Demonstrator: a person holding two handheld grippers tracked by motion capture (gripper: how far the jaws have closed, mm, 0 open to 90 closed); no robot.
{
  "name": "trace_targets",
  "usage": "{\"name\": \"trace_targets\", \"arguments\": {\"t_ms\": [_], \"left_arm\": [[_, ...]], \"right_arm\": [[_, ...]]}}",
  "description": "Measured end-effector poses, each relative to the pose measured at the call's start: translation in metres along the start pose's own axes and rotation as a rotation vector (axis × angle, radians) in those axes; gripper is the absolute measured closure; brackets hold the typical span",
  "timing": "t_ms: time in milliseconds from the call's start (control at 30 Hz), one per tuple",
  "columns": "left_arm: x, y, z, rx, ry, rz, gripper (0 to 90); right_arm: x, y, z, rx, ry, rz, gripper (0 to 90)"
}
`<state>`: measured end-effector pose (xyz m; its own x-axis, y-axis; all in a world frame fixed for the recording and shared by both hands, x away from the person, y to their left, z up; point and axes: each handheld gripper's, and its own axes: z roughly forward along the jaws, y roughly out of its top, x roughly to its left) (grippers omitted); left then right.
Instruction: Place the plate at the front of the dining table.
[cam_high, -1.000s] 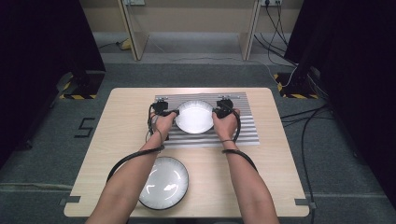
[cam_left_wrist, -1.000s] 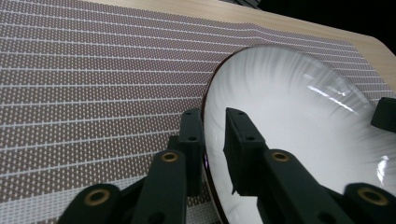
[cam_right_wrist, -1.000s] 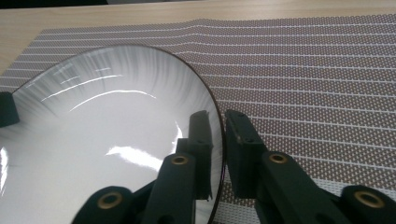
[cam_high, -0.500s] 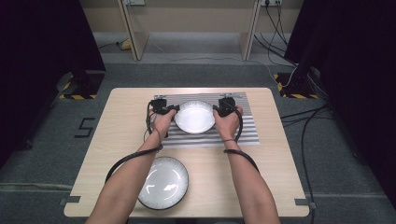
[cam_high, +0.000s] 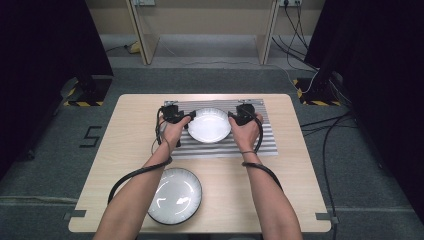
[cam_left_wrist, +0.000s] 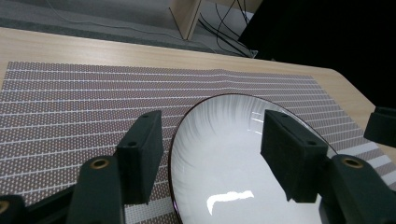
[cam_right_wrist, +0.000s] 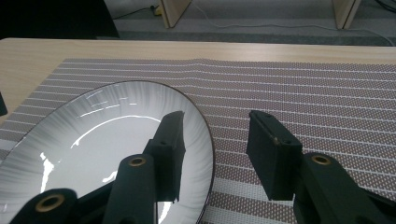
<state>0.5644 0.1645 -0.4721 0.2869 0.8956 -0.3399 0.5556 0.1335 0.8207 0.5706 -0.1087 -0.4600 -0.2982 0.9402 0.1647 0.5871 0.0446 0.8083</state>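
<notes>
- The white plate (cam_high: 209, 125) lies flat on the striped placemat (cam_high: 270, 145), with one rim edge between the jaws of each gripper.
- In the left gripper view the plate's (cam_left_wrist: 233, 163) rim passes between the two pads: one pad stands outside the rim over the mat, the other hangs over the plate's inner slope, and neither presses on it.
- In the right gripper view it is mirrored: one pad sits over the plate's (cam_right_wrist: 93, 140) ribbed inner surface, the other stands clear over the placemat (cam_right_wrist: 303, 93), and the rim runs free through the gap.
- What has changed: both sets of jaws have just been opening, with the plate edge between them; a second ago both clasped the rim in the high view, and the hands have hardly shifted since.
- So the left gripper (cam_high: 186, 117) and right gripper (cam_high: 232, 117) are both released, straddling the rim without gripping.
- My reading: the plate has been set down on the mat and let go, so this placement looks finished.
- Nearer the person, a second, dark-rimmed plate (cam_high: 175, 195) waits on the bare wooden table (cam_high: 300, 200), well behind both jaws; it is probably next.
</notes>
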Motion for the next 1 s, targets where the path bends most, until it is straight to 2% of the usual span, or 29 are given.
{"name": "trace_targets", "arguments": {"t_ms": [133,233,467,533,600,733,1000], "left_arm": [[0.000,-0.001,-0.004,-0.010,0.002,0.014,34.6],[0.000,-0.002,-0.008,-0.013,-0.003,0.018,32.4],[0.003,-0.001,-0.027,-0.015,-0.011,0.051,31.8],[0.005,0.001,-0.033,-0.013,-0.018,0.047,31.8],[0.011,0.003,-0.041,-0.011,-0.036,0.023,32.0],[0.021,0.005,-0.055,-0.032,-0.032,0.027,31.9],[0.039,-0.003,-0.086,-0.036,-0.016,0.070,31.9]], "right_arm": [[0.001,0.000,-0.005,-0.004,0.010,-0.015,55.6],[-0.001,-0.003,-0.008,-0.010,-0.003,-0.020,54.6],[-0.009,-0.010,-0.021,-0.007,-0.012,-0.037,53.5],[-0.012,-0.012,-0.028,-0.008,-0.014,-0.031,53.0],[-0.016,-0.015,-0.034,-0.009,-0.017,-0.028,52.9],[-0.023,-0.024,-0.044,-0.015,-0.019,-0.033,52.6],[-0.037,-0.039,-0.060,-0.013,-0.026,-0.020,51.2]]}}
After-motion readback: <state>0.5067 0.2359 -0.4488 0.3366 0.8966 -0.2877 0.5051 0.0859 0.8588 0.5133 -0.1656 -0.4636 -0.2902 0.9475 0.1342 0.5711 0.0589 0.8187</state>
